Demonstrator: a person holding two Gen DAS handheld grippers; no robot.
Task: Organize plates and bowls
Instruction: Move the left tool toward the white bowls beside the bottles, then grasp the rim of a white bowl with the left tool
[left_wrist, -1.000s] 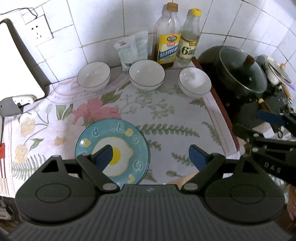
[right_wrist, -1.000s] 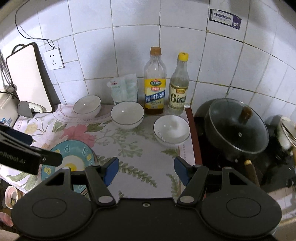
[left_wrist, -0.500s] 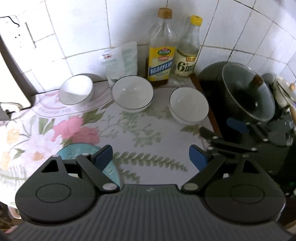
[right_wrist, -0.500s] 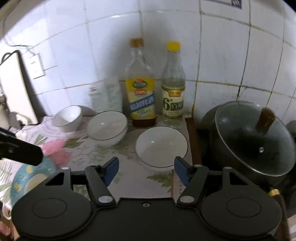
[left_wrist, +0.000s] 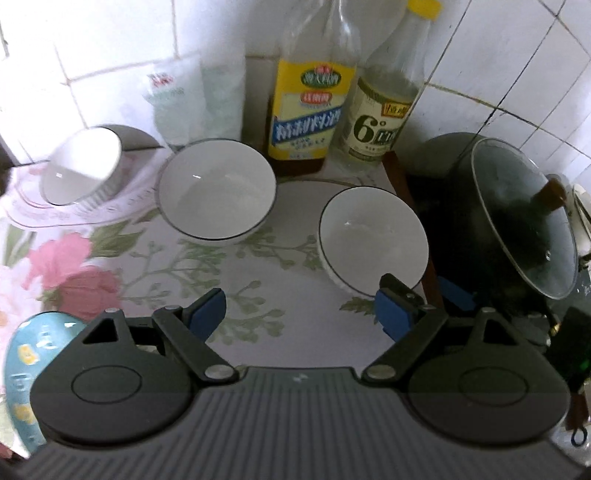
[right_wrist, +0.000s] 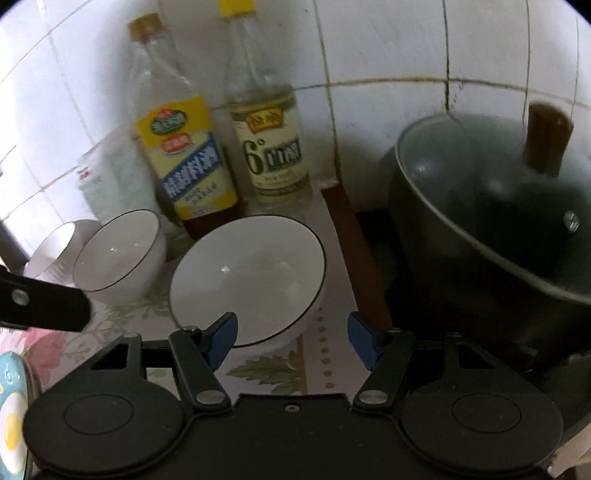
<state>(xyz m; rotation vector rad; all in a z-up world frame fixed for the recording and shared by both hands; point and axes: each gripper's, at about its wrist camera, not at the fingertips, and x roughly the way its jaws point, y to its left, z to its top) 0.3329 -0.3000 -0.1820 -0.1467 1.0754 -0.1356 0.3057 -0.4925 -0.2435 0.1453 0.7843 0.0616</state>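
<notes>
Three white bowls with dark rims stand in a row on the flowered cloth: left bowl (left_wrist: 79, 171), middle bowl (left_wrist: 218, 188), right bowl (left_wrist: 373, 236). A blue plate with a fried-egg picture (left_wrist: 26, 354) lies at the near left. My left gripper (left_wrist: 299, 314) is open above the cloth, short of the middle and right bowls, with nothing between its pads. My right gripper (right_wrist: 291, 341) is open just in front of the right bowl (right_wrist: 247, 280); the bowl's near rim sits close by its left pad (right_wrist: 221, 339), and no pad presses on it.
Two bottles, yellow-labelled (left_wrist: 306, 110) and white-labelled (left_wrist: 380, 122), and a plastic bag (left_wrist: 192, 96) stand against the tiled wall behind the bowls. A dark pot with a glass lid (right_wrist: 491, 229) sits right of the counter's wooden edge (right_wrist: 354, 251). The left gripper's finger (right_wrist: 40, 306) reaches in at the left.
Both grippers have come down and forward toward the bowls, which now look much larger. The blue plate has slid to the lower left corner of both views.
</notes>
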